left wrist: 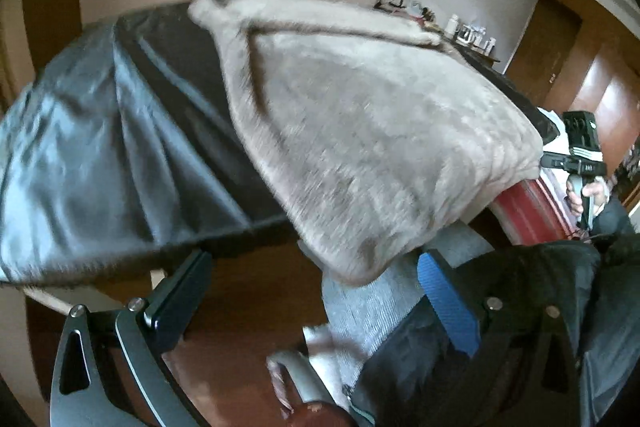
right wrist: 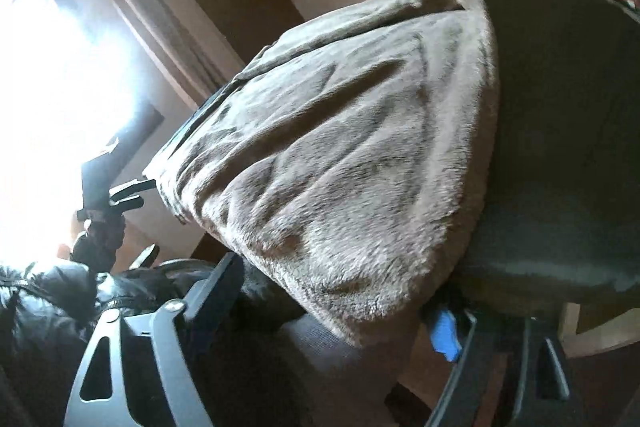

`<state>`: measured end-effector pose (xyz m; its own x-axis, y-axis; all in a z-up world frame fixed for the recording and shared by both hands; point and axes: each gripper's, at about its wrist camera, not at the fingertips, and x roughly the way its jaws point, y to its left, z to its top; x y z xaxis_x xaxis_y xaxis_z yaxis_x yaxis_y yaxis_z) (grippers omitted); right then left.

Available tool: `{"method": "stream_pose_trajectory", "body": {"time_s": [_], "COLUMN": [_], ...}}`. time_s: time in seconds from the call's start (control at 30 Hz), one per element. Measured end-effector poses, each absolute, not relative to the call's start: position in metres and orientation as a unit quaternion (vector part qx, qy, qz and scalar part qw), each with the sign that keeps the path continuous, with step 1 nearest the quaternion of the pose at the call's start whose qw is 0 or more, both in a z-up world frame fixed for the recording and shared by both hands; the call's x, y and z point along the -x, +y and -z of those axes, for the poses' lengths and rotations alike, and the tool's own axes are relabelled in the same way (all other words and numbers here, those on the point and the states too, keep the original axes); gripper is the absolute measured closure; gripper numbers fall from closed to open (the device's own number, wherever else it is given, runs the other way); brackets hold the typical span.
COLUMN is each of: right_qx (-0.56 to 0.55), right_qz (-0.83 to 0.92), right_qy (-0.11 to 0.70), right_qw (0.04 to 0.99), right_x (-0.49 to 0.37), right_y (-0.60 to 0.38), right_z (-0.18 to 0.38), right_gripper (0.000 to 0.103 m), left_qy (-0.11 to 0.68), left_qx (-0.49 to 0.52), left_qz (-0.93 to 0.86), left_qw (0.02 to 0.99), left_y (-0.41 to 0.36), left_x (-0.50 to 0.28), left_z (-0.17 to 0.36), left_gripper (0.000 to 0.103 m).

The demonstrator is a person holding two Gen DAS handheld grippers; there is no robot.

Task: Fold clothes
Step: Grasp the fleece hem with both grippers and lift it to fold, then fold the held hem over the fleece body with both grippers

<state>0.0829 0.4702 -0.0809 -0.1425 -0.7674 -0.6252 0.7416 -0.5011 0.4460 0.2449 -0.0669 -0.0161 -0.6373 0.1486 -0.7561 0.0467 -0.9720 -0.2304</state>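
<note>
A fluffy beige-grey garment [left wrist: 360,131] lies on a table covered with a dark shiny cloth [left wrist: 100,155]; its near edge hangs over the table's front. My left gripper [left wrist: 316,291] is open and empty, just below and in front of that hanging edge. My right gripper [right wrist: 336,307] is open too, below the garment [right wrist: 340,155], whose lower edge hangs between the fingers without being clamped. The right gripper also shows in the left wrist view [left wrist: 576,155], and the left gripper in the right wrist view [right wrist: 120,191], both beside the garment's ends.
Bottles and small items [left wrist: 472,33] stand at the table's far end near a wooden door [left wrist: 560,59]. My grey trouser leg [left wrist: 360,307] and dark jacket [right wrist: 48,299] are close below. A bright window [right wrist: 48,107] glares at the left.
</note>
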Motion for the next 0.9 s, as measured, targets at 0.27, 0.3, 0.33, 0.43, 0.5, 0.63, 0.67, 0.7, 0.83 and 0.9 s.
{"method": "stream_pose_trajectory", "body": {"time_s": [0.27, 0.3, 0.33, 0.43, 0.5, 0.63, 0.67, 0.7, 0.83, 0.9], "right_qx": [-0.421, -0.420, -0.418, -0.411, -0.406, -0.397, -0.395, -0.393, -0.384, -0.391], "right_qz": [0.757, 0.757, 0.756, 0.753, 0.751, 0.747, 0.746, 0.745, 0.741, 0.733], "right_qy": [-0.007, -0.005, -0.002, 0.006, 0.011, 0.022, 0.025, 0.027, 0.036, 0.025], "right_qw": [0.499, 0.501, 0.505, 0.514, 0.520, 0.533, 0.536, 0.539, 0.549, 0.556], "right_x": [-0.089, -0.089, -0.090, -0.093, -0.095, -0.098, -0.099, -0.100, -0.102, -0.098], "right_y": [0.466, 0.466, 0.465, 0.463, 0.461, 0.458, 0.457, 0.457, 0.454, 0.457], "right_z": [0.078, 0.077, 0.077, 0.074, 0.073, 0.069, 0.068, 0.068, 0.065, 0.066], "right_gripper": [0.049, 0.051, 0.053, 0.059, 0.061, 0.065, 0.065, 0.065, 0.066, 0.066], "left_qy": [-0.211, -0.217, -0.222, -0.242, -0.242, -0.243, -0.243, -0.243, -0.255, -0.277], "left_qx": [0.449, 0.459, 0.467, 0.475, 0.480, 0.490, 0.490, 0.487, 0.470, 0.453], "left_qz": [-0.864, -0.858, -0.852, -0.841, -0.837, -0.831, -0.830, -0.832, -0.839, -0.841], "left_qw": [0.080, 0.078, 0.078, 0.095, 0.099, 0.107, 0.109, 0.109, 0.099, 0.100], "left_y": [-0.079, -0.079, -0.079, -0.076, -0.072, -0.065, -0.064, -0.064, -0.070, -0.078], "left_x": [-0.222, -0.217, -0.211, -0.203, -0.201, -0.198, -0.198, -0.200, -0.207, -0.211], "left_z": [0.052, 0.058, 0.063, 0.069, 0.069, 0.069, 0.068, 0.065, 0.060, 0.062], "left_gripper": [0.001, 0.007, 0.016, 0.049, 0.074, 0.083, 0.084, 0.084, 0.078, 0.067]}}
